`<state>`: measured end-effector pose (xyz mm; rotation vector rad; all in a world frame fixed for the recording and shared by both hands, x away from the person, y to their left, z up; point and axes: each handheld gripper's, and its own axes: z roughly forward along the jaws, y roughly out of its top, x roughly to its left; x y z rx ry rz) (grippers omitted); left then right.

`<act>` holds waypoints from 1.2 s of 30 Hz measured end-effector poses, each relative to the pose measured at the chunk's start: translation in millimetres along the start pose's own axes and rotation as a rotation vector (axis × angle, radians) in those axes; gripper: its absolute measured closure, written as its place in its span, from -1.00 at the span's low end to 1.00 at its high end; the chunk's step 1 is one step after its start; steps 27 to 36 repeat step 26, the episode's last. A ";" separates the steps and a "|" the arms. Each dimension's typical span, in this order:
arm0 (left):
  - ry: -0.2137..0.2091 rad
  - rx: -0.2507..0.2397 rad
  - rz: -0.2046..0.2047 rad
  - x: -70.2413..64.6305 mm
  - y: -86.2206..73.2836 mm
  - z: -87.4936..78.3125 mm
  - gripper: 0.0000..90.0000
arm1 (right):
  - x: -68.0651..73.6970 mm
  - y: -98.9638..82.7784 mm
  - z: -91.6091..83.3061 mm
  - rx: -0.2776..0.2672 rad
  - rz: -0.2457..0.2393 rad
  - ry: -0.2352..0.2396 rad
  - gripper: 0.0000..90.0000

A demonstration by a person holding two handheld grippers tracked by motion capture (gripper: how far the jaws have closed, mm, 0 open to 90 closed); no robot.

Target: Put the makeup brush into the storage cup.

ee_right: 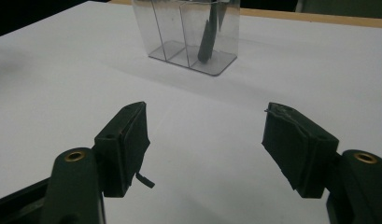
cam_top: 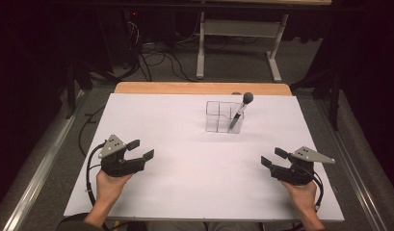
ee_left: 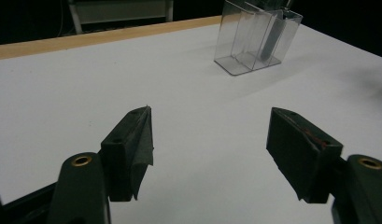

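A clear plastic organizer stands upright on the white table, well ahead of both grippers and roughly between their lines of aim, a little nearer the right one's side. It is a boxy holder with thin see-through walls that split it into compartments, glossy and hard-edged, on a flat clear base. In the compartment on its right end leans a dark brush: a slim, tapering black handle with a rounded grey head that sticks out above the rim and tilts away to the right. In the left gripper view the organizer sits ahead and to the right of the jaws; in the right gripper view it sits ahead and slightly left, the brush's dark handle visible through the wall.

The tabletop is matte and smooth, with a strip of light wood along its far edge.

The left gripper rests low over the near left part of the table, held in a hand with the forearm coming from the near edge, its jaws spread wide and pointing toward the centre with nothing between them. The right gripper mirrors it at the near right, jaws likewise apart and empty. The pads are black, blocky wedges covered in slightly frayed tape.
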<state>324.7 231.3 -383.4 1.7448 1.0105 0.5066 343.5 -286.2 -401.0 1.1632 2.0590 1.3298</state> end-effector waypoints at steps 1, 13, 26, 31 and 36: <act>-0.001 0.001 -0.001 0.1 0.0 0.2 -0.30 | -0.3 -1.1 0.2 0.005 0.002 -0.007 -0.28; 0.002 0.001 -0.003 0.6 0.2 -0.1 -0.30 | -3.9 -5.3 -3.6 -0.011 0.026 -0.005 -0.34; 0.003 0.003 -0.004 0.8 0.1 0.3 -0.30 | -4.1 -5.7 -4.5 -0.021 0.027 0.002 -0.35; 0.003 0.003 -0.004 0.8 0.1 0.3 -0.30 | -4.1 -5.7 -4.5 -0.021 0.027 0.002 -0.35; 0.003 0.003 -0.004 0.8 0.1 0.3 -0.30 | -4.1 -5.7 -4.5 -0.021 0.027 0.002 -0.35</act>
